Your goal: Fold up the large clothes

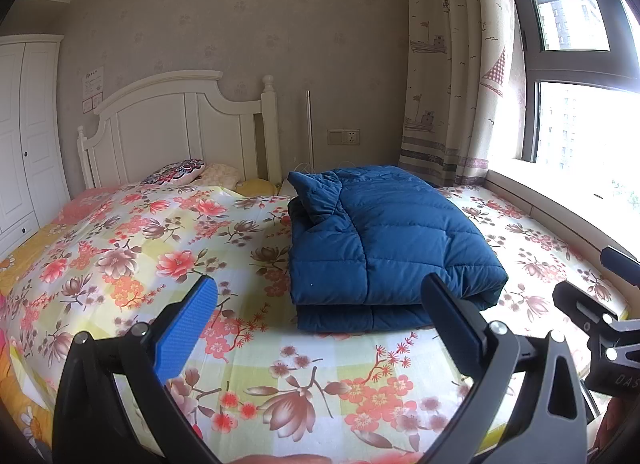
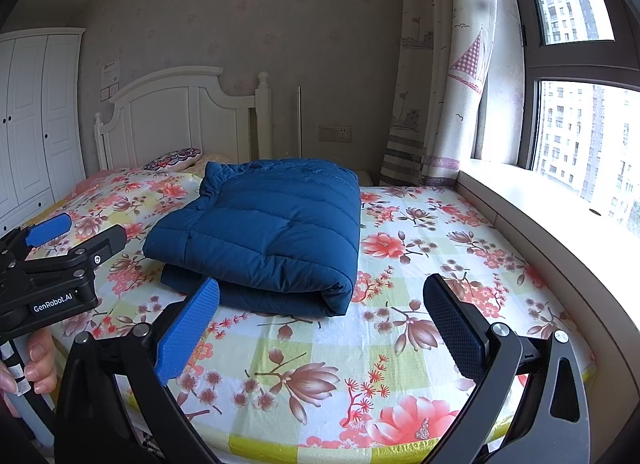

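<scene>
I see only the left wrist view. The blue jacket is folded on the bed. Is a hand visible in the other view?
Observer: Yes, the right wrist view shows the person's hand gripping the handle of the left gripper.
Operator: Is the left gripper near the jacket?
Observer: It hangs apart from the jacket, over the flowered sheet.
Operator: And the right gripper?
Observer: The right gripper is open, holding nothing; its blue finger overlaps the jacket's near edge in the picture.
</scene>
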`<state>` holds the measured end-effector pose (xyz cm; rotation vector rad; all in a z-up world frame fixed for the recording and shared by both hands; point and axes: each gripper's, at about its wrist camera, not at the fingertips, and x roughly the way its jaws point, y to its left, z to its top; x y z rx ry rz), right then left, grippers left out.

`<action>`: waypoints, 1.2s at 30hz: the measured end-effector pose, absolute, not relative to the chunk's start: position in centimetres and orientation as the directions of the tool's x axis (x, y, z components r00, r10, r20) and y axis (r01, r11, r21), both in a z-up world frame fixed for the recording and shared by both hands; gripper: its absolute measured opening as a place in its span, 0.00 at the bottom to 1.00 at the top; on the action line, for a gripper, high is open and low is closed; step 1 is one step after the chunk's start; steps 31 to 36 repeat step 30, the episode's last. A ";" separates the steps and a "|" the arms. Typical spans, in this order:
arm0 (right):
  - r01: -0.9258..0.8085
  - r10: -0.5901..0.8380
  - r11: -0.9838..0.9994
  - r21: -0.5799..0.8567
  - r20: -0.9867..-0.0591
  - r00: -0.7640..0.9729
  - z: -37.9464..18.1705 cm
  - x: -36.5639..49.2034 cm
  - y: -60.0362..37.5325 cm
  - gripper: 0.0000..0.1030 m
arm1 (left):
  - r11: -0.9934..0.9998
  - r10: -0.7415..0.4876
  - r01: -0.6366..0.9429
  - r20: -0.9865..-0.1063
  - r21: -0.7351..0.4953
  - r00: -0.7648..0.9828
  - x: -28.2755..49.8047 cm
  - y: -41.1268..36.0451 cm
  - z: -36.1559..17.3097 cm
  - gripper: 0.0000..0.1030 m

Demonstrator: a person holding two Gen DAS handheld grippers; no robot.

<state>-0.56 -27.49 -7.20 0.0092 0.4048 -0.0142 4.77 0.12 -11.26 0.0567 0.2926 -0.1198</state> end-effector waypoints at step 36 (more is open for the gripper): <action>0.034 0.008 0.997 0.062 -0.572 0.820 -9.9 5.1 -32.8 0.95 | 0.975 -0.151 0.199 -0.357 0.100 0.922 10.0 2.5 -11.3 0.98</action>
